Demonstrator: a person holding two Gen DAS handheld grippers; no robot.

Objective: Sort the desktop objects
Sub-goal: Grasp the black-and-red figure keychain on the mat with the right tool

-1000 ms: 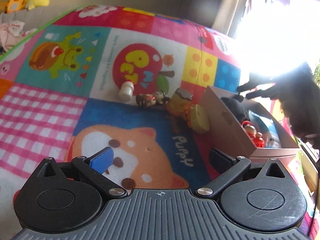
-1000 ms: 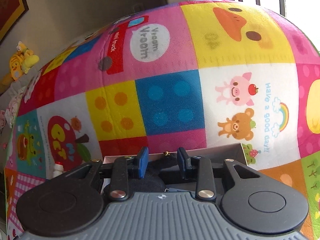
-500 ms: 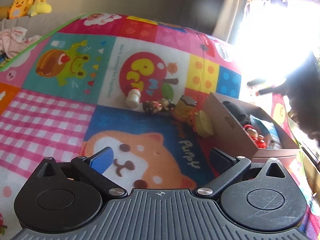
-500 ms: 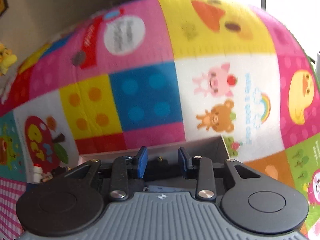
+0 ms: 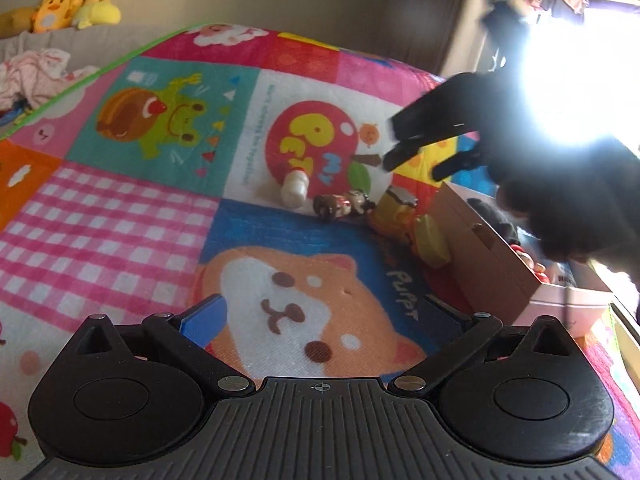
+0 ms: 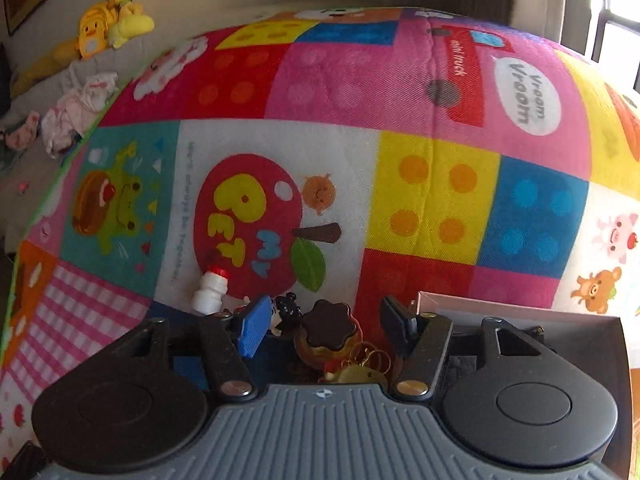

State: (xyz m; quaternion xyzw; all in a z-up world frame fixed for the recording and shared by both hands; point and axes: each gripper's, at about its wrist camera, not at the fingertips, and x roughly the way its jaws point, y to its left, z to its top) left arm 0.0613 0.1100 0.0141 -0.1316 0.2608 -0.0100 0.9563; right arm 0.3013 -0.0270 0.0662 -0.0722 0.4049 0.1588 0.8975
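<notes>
Toys: jar (image 6: pixel 326 330) with keyring lies between the right tongs (image 6: pixel 320 322), bottle (image 6: pixel 210 290) just left, box (image 6: pixel 516 312) just right. Jaws opening, empty. Left tongs (image 5: pixel 324 316) wide, empty. Best centre over jar, drop, then close squarely.

Left wrist camera sits behind its hand-held gripper (image 5: pixel 320 316), tilted down across the patterned blanket (image 5: pixel 120 216), toys well ahead. Right wrist camera rides behind its hand-held gripper (image 6: pixel 324 320), steeper and close above the same toys. Both views share the small white bottle (image 5: pixel 295 190) (image 6: pixel 210 290), cardboard box (image 5: pixel 492 256) (image 6: pixel 520 312) and yellow plush toys (image 5: pixel 68 4) (image 6: pixel 108 20).
</notes>
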